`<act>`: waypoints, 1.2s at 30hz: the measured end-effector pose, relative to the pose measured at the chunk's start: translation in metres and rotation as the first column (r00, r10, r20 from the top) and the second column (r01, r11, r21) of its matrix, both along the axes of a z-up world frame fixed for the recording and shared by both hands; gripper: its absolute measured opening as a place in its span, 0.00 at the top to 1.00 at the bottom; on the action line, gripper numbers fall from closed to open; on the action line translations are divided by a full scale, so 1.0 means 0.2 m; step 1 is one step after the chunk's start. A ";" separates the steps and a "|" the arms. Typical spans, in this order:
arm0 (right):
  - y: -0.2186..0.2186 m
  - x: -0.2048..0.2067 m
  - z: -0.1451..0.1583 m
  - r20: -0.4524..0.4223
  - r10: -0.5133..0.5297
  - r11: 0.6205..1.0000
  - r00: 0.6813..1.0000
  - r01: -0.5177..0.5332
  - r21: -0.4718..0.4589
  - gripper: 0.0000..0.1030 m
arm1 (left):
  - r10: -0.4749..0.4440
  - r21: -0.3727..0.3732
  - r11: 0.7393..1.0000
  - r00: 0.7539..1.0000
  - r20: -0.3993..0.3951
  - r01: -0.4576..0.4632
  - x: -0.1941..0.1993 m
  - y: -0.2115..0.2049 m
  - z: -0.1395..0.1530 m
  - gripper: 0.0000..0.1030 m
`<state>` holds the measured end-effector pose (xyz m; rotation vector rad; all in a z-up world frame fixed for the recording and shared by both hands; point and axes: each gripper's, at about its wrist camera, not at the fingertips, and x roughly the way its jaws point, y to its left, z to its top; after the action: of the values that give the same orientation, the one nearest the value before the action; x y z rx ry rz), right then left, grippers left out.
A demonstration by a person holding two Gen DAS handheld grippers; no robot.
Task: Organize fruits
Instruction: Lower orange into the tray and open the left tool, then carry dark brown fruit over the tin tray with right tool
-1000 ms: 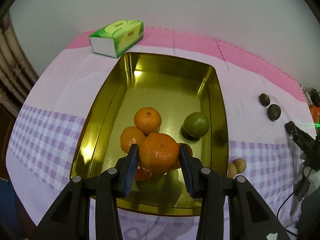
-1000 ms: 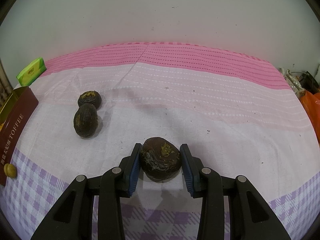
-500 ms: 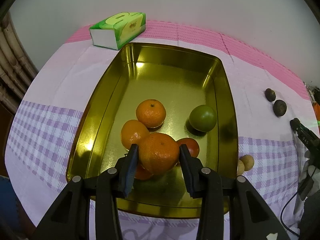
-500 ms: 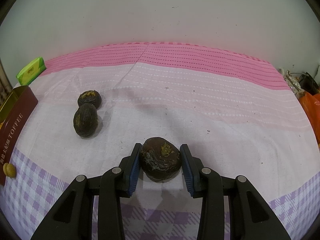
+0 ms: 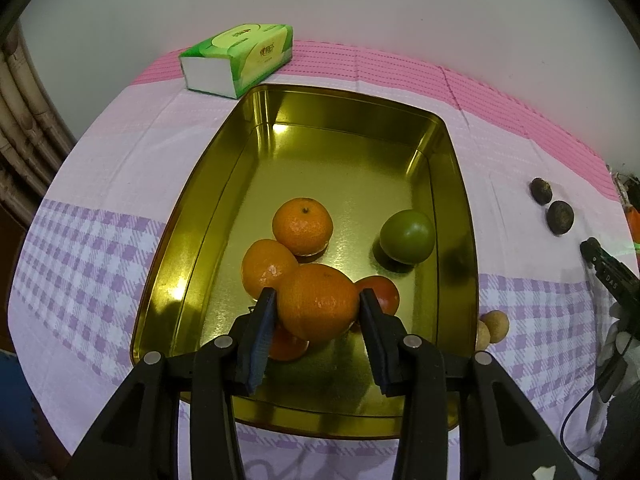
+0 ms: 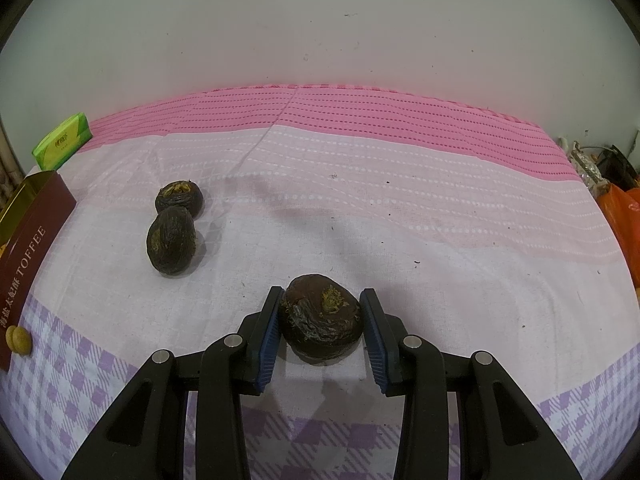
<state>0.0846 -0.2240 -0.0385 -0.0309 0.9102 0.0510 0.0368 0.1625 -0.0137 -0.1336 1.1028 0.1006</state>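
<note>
Your left gripper [image 5: 318, 306] clamps an orange [image 5: 318, 300] above the gold tray [image 5: 188, 236], near end; five fruits lie inside. Your right gripper [image 6: 320, 316] pinches a dark fruit [image 6: 320, 316] on the cloth, right of the tray. Outside remain two dark fruits [image 6: 172, 238] and small tan ones [image 5: 494, 326].

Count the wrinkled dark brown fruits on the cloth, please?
3. One wrinkled dark brown fruit sits between the right gripper's fingers; two more lie together further left.

hidden: orange fruit [image 5: 286, 346] mostly behind held orange [image 5: 318, 302] | cut off: toffee box [image 6: 24, 240] at left edge
</note>
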 end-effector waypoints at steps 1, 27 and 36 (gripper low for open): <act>0.00 0.00 0.00 0.000 -0.001 1.000 1.000 0.001 -0.002 0.62 | 0.001 -0.004 1.000 1.000 0.001 -0.001 0.00 0.00 0.00 0.62; 0.33 -0.09 0.28 0.042 0.116 0.991 0.992 -0.119 0.063 0.63 | 0.105 0.000 0.994 0.974 0.199 -0.107 -0.09 0.14 0.28 0.22; 0.87 -0.19 0.43 0.087 0.378 0.905 0.922 -0.387 0.174 0.63 | 0.257 0.007 0.964 0.943 0.214 -0.264 -0.17 0.31 0.31 0.19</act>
<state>0.0472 -0.0494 0.0477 -0.0346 0.8339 0.5017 0.0035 0.2240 0.0475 -0.2528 0.8654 0.3361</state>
